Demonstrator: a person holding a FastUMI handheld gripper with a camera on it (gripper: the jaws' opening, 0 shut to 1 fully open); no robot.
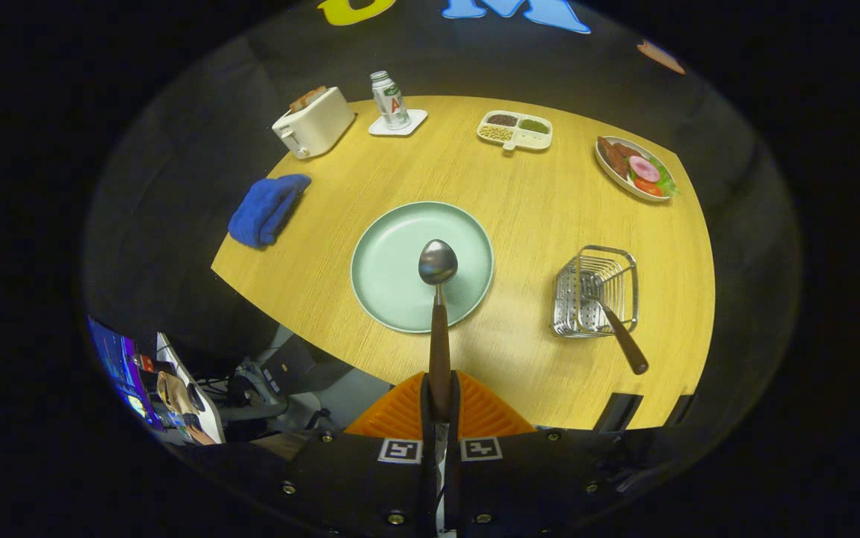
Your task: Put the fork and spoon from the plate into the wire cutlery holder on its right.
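Fork sits in wire cutlery holder w/ handle sticking out. Gripper fingers clamp spoon by its handle, bowel-end raised above mint plate; spoon left to stow.

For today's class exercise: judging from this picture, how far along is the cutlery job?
Done: one wooden-handled utensil, likely the fork, leans in the wire cutlery holder. In hand: the hand-held gripper is shut on the spoon, held above the green plate. Left: putting the spoon into the holder.
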